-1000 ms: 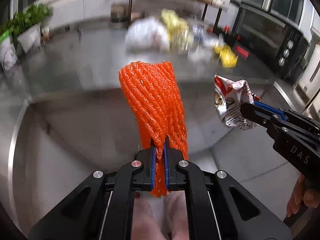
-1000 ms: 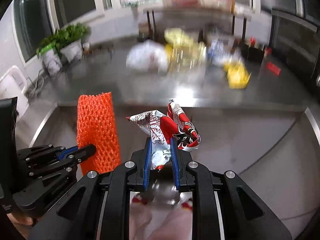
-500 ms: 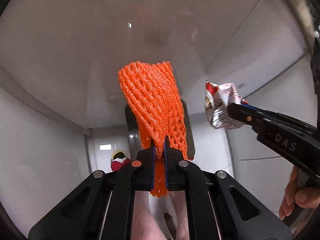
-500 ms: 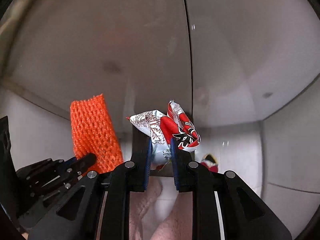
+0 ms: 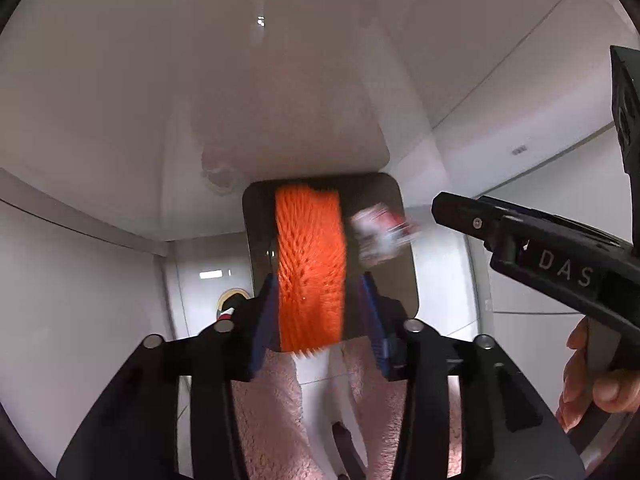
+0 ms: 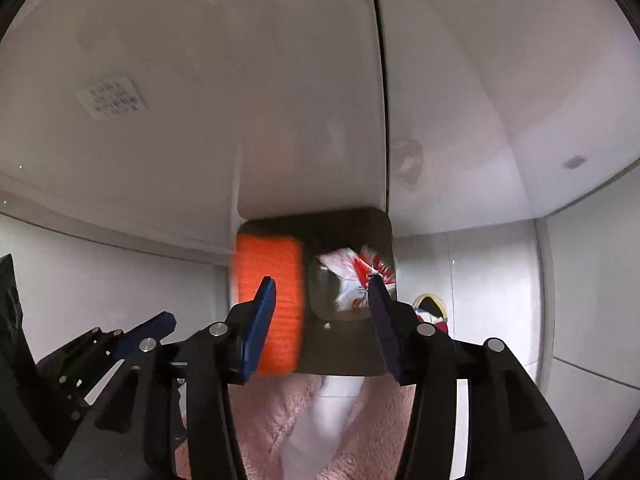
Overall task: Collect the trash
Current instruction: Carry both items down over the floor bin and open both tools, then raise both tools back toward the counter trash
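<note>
Both grippers point down over a bin whose dark square mouth (image 5: 404, 280) (image 6: 340, 352) lies below. An orange foam net (image 5: 310, 272) (image 6: 280, 256), blurred, drops between the spread pads of my left gripper (image 5: 318, 280), touching neither; those jaws are opening. A crumpled red-and-white wrapper (image 5: 380, 232) (image 6: 352, 276), also blurred, falls over the bin mouth between the fingers of my right gripper (image 6: 320, 280), whose jaws are opening too. Each view shows the other gripper beside it: the right gripper's tip (image 5: 440, 204) and the left gripper's blue finger (image 6: 160, 324).
Pale cabinet fronts (image 6: 280, 100) rise behind the bin, one with a label (image 6: 112, 96). Pink fluffy legs (image 5: 272, 420) stand under the grippers. A red and yellow object (image 6: 430, 312) lies on the floor beside the bin. A hand (image 5: 592, 380) holds the right gripper.
Both grippers came down from counter height to just above the bin. Their jaws have spread, and the orange net and the wrapper have slipped free and are falling.
</note>
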